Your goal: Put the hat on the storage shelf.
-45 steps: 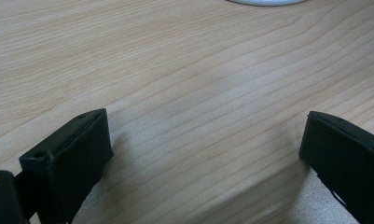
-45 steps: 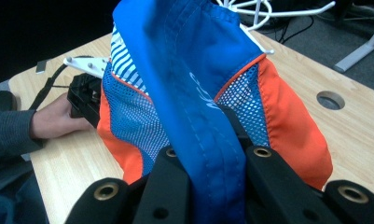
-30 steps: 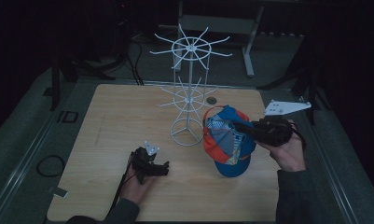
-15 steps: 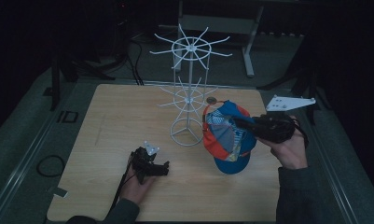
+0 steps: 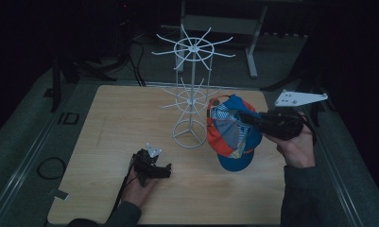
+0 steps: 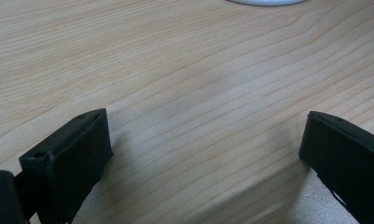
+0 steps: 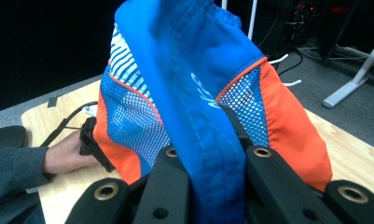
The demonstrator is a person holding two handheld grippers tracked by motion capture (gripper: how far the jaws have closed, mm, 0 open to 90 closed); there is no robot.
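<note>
R gripper (image 5: 246, 118) is clamped on the cap (image 5: 232, 132) at its blue fabric, holding it off the table (image 5: 107, 123) just beside the rack (image 5: 192, 94), prob. so it can go on a rack arm. L gripper (image 5: 151, 165) rests on the table w/ jaws apart, out of the way.

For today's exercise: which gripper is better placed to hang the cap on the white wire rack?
Right. The right gripper already clamps the blue-and-orange mesh cap beside the white wire rack; the left gripper rests open on the table.
</note>
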